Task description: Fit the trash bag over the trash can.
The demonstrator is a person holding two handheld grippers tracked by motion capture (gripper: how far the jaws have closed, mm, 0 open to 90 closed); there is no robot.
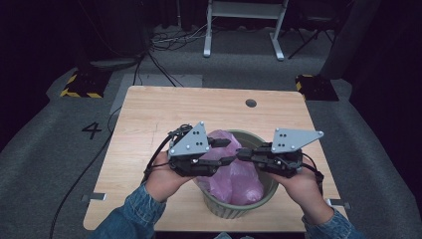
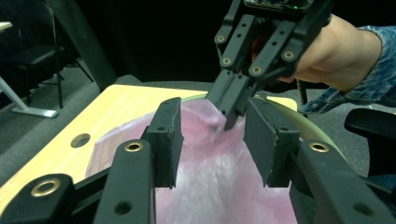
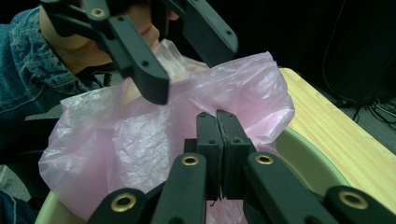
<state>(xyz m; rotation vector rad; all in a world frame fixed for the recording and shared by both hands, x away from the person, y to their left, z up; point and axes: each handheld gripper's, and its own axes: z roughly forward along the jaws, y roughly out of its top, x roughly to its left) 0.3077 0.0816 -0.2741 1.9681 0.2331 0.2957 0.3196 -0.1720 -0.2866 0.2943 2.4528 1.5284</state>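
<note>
Overhead, the left gripper (image 1: 226, 160) hovers with jaws spread, nothing pinched. Between the grippers, the pink bag (image 1: 234, 177) sits crumpled in the green bin (image 1: 234, 206), its mouth facing up. Rightward, the right gripper (image 1: 244, 154) pinches the bag's film tightly.

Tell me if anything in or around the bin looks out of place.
The pink bag sits bunched and crumpled inside the green bin, its edge not folded over the rim. The right gripper pinches a bit of film. Nothing looks spilled or damaged.
</note>
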